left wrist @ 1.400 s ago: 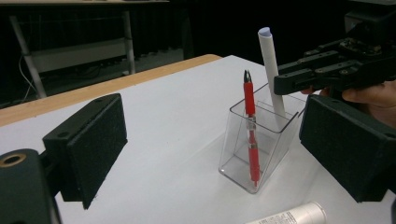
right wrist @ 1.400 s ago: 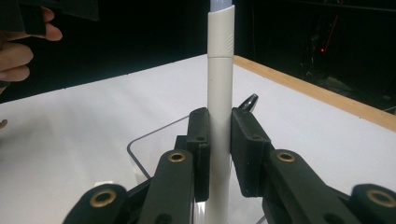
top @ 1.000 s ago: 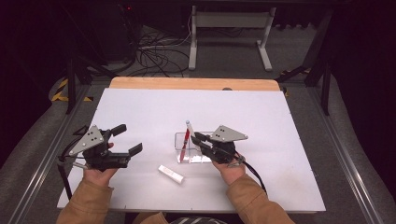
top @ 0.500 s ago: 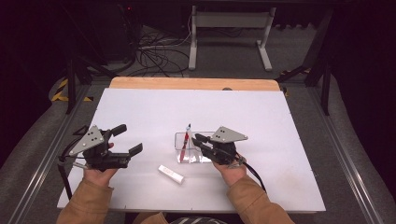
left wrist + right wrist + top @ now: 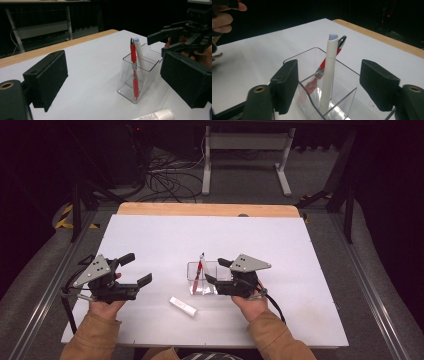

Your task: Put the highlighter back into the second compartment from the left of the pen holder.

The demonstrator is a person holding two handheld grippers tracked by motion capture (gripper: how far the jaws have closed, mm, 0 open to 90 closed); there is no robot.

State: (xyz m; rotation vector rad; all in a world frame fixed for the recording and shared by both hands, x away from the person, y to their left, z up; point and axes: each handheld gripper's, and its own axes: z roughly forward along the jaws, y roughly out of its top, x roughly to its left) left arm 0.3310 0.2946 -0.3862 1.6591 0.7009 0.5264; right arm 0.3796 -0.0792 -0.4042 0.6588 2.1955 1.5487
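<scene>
Looking down from the high view, the clear holder [image 5: 204, 279] stands mid-surface [image 5: 300, 270] with a red pen [image 5: 198, 274] leaning inside; the right gripper [image 5: 216, 272] sits just beside it, its jaws having just been opening, probably to let go of a white pen. A white tube [image 5: 183, 306] lies near; its label is too small to read.

From the left gripper view, the left gripper [image 5: 112, 80] is spread wide and idle, and the white pen [image 5: 139, 52] stands against the red one.

In the right gripper view, the spread pads clear the white pen; the holder's base is cut off.
</scene>
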